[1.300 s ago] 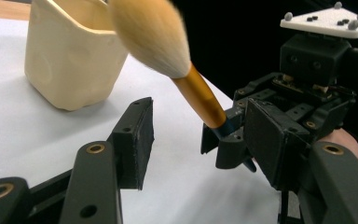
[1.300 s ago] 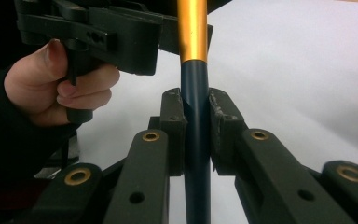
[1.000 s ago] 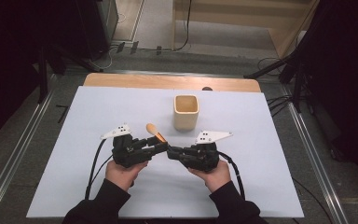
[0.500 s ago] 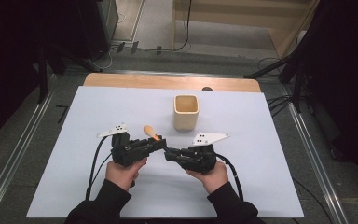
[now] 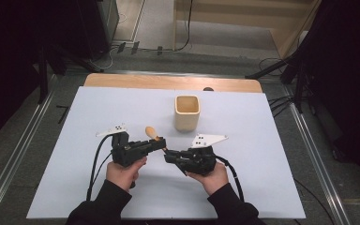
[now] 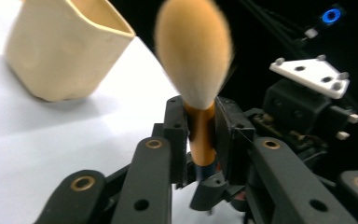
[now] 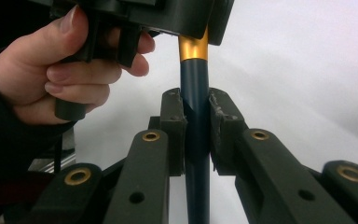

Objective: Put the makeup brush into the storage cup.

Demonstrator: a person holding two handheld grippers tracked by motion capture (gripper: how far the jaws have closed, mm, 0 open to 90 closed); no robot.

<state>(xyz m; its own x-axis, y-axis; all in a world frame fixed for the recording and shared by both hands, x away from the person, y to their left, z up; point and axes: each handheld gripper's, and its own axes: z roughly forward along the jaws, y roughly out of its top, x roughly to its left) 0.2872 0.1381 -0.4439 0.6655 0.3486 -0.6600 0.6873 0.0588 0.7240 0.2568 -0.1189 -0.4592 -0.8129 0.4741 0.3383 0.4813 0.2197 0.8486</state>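
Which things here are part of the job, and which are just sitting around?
In the job:
makeup brush, both grippers shut on it
left gripper, jaws just closed on the gold ferrule
right gripper, on the dark handle
cream cup, likely

Just about:
white table cover
floor cables

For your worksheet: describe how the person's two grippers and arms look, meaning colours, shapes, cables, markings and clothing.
Both the left gripper and the right gripper are black, with two flat-padded jaws on linkage arms pinned by brass-coloured rivets. Each carries a pale three-cornered plate studded with small dots on top, and a black cable trails back from each. The person wears dark long sleeves.
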